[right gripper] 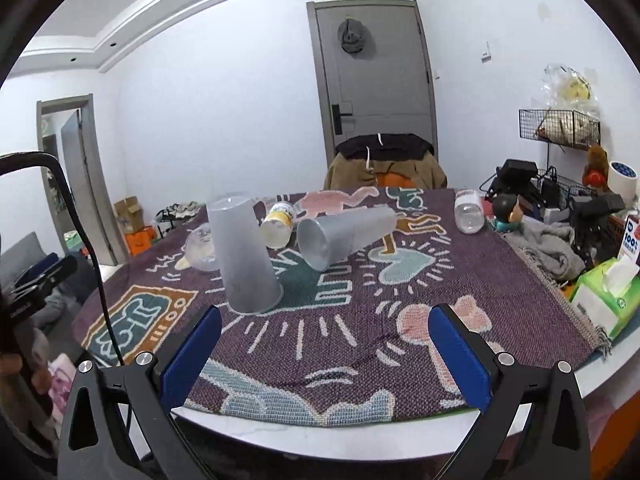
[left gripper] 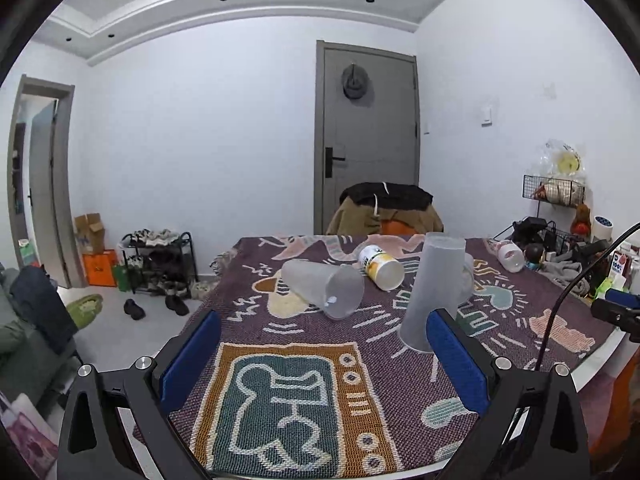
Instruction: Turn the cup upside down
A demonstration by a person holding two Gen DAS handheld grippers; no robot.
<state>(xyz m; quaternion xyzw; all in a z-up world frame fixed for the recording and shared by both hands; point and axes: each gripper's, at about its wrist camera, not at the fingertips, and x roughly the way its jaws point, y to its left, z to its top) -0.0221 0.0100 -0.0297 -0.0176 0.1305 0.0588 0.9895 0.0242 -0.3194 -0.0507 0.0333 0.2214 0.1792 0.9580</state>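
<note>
A frosted plastic cup (left gripper: pixel 434 288) stands upside down, mouth on the patterned cloth; it also shows in the right wrist view (right gripper: pixel 246 256). A second frosted cup (left gripper: pixel 324 288) lies on its side, also seen from the right wrist (right gripper: pixel 344 236). My left gripper (left gripper: pixel 322 332) is open and empty, held near the table's front edge with the upside-down cup just beyond its right finger (left gripper: pixel 456 360). My right gripper (right gripper: pixel 324 332) is open and empty, in front of both cups.
A white and yellow cup (left gripper: pixel 380 266) lies on its side behind them. A small clear glass (right gripper: pixel 200 248) and a clear jar (right gripper: pixel 468 212) lie on the cloth (right gripper: pixel 360 320). Clutter, a tissue box (right gripper: pixel 608 292) and wire racks fill the right side. A chair (right gripper: pixel 384 164) stands behind.
</note>
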